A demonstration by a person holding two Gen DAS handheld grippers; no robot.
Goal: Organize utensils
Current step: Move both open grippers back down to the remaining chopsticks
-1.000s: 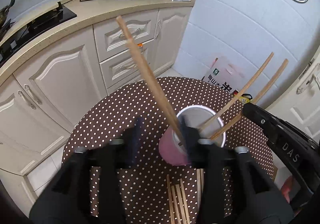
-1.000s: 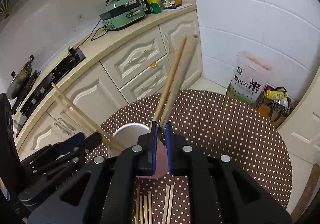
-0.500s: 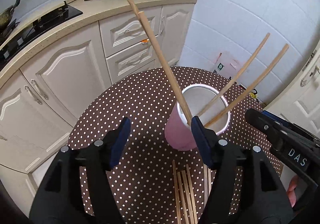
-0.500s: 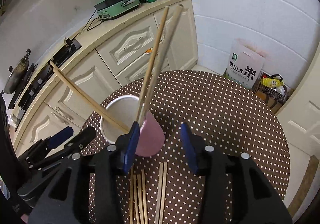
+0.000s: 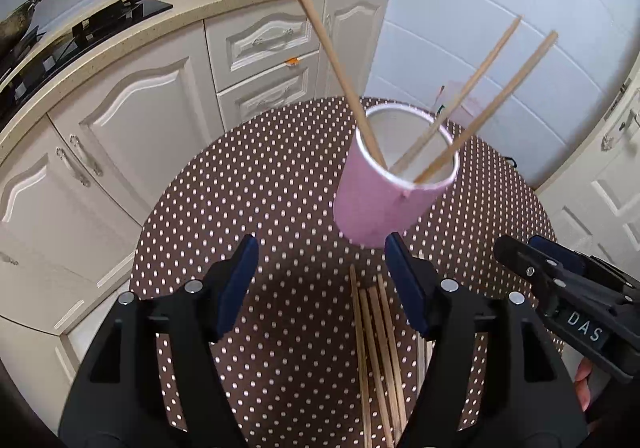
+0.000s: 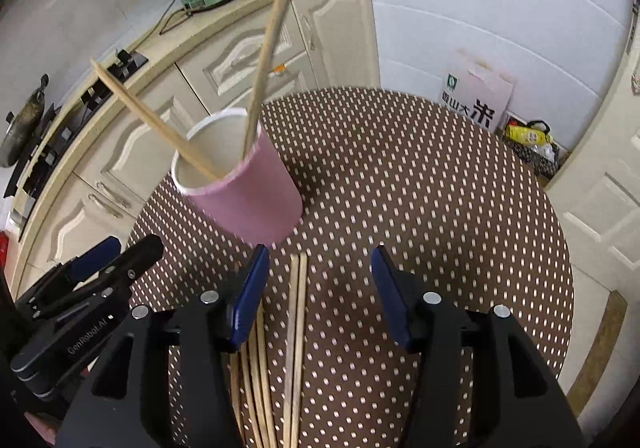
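Kitchen, dotted table (image 6: 400, 176): both grippers (image 5: 320, 276) (image 6: 320, 280) released, just widening; "DAS", "GenRobot.AI".

We see cream cabinets (image 5: 132, 120) curving along the left under a beige counter (image 5: 120, 36), white tiled wall (image 5: 460, 28) far right.

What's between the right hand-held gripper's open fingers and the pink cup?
Right wrist view: only bare polka-dot tablecloth and the tips of two loose chopsticks separate the right hand-held gripper from the pink cup.
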